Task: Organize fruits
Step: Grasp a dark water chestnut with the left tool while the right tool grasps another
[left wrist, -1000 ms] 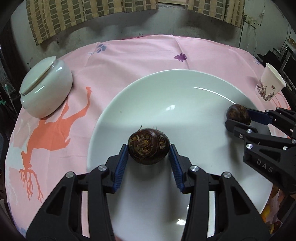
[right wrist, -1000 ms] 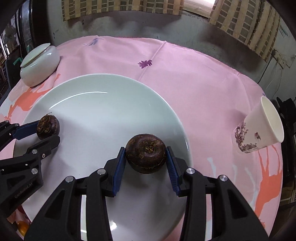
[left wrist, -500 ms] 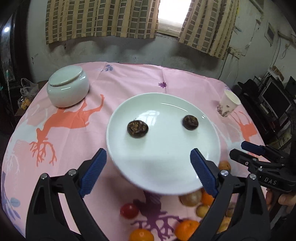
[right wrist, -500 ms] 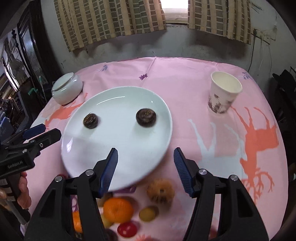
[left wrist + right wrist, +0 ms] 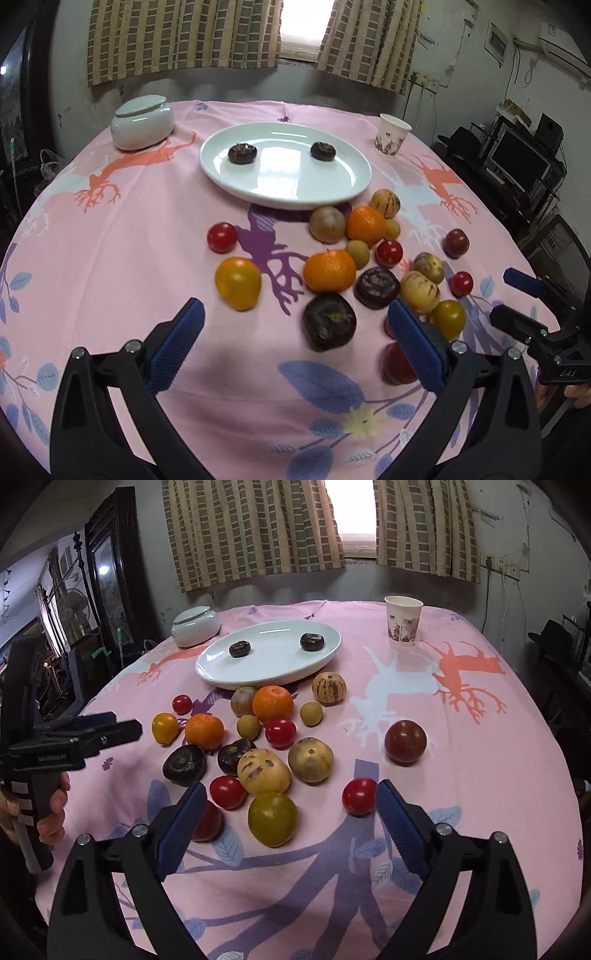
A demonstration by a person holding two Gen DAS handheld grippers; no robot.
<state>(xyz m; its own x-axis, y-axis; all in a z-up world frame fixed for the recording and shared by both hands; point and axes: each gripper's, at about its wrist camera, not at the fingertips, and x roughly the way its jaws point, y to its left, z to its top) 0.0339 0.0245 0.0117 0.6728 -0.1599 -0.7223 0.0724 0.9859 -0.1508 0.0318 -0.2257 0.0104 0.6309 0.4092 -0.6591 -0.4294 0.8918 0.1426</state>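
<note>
Pink-clothed desk (image 5: 122,236), two dark fruits already on the white plate (image 5: 295,194).
Both grippers' jaws were spreading, empty; best to straddle the dark fruit (image 5: 330,321) at one o'clock squarely before pinching.

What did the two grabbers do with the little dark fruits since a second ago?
Both let go. The left gripper and right gripper each left a dark fruit on the white plate, then pulled back toward the loose fruit, jaws opening and empty. The plate, lidded jar and paper cup stayed put.
</note>
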